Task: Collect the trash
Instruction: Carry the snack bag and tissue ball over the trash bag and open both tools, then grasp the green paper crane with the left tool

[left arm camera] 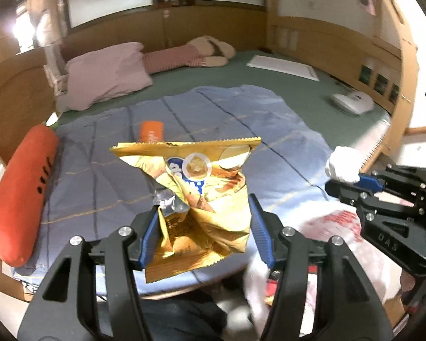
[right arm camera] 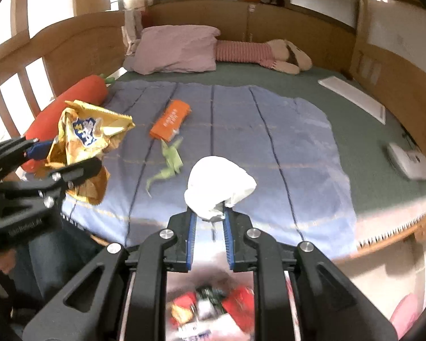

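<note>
Yellow crinkled snack bag [left arm camera: 201, 199], one, clamped between the left gripper [left arm camera: 204, 227] pads, lifted clear of the blue blanket [right arm camera: 241, 130]; white crumpled tissue [right arm camera: 218, 190], one, pinched tight in the right gripper [right arm camera: 210, 227]. Below both, at near edge: blurred plastic bag holding red wrappers [right arm camera: 213, 307], one. Judged step: carry both loads over that bag; release only once squarely above its mouth, one gripper at a time. Remaining on blanket: orange packet [right arm camera: 170, 119], one; green paper scrap [right arm camera: 167, 167], one
</note>
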{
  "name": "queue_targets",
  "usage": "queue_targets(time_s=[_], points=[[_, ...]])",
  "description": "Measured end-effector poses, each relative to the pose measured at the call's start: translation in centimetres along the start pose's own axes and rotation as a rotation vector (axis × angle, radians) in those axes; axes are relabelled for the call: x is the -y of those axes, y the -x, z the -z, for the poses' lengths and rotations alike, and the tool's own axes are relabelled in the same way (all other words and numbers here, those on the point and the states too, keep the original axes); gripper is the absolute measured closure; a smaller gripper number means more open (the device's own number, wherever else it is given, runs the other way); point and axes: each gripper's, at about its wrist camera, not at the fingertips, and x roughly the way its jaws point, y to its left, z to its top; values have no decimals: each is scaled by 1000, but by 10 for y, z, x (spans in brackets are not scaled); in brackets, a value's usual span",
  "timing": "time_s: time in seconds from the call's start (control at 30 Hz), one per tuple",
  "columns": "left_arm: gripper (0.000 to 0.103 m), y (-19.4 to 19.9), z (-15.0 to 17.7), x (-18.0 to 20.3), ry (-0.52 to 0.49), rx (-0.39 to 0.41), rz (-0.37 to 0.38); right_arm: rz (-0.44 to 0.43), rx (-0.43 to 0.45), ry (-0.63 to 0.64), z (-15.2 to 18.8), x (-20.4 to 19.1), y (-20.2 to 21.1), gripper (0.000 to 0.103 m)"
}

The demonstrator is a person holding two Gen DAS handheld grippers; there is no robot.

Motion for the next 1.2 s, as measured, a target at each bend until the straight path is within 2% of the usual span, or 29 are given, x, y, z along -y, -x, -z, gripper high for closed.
queue_targets(time_s=[0.3,0.43,0.5,0.53,0.57,0.6,0.63,0.67,0.73,0.8,0.83,0.87,1.03,1.2], points=[[45,4,23,49,-70,-64,128,-2,-105,-173,83,53,18,85],[45,7,31,66,-104,-85,179,-42,-159,-184,103,55,16,85],[45,6,37,74,-113,-110,223,-71,-227,-164,112,52,9,83],[45,4,40,78,-115,-129,248,-79,-244,-158,114,52,7,77],[45,1,43,80,-119,-147,271,-81,-248,-159,116,53,9,65],[44,-1,46,82,-124,-162,293,-66,-224,-177,115,59,16,57],[44,-3,48,83,-127,-174,315,-56,-203,-192,114,62,21,42],[42,-5,51,85,-130,-193,347,-43,-165,-219,112,70,30,35],[39,-9,57,89,-135,-228,413,-5,-79,-281,105,87,51,34],[24,-13,62,95,-146,-260,500,37,-26,-316,101,100,65,34],[13,-13,65,97,-149,-268,527,62,-1,-333,99,106,72,34],[8,-15,66,98,-145,-269,539,75,13,-346,97,111,76,33],[7,-25,57,72,-54,-233,465,72,21,-364,91,121,72,32],[6,-51,42,0,173,-229,401,57,-4,-360,79,124,58,31]])
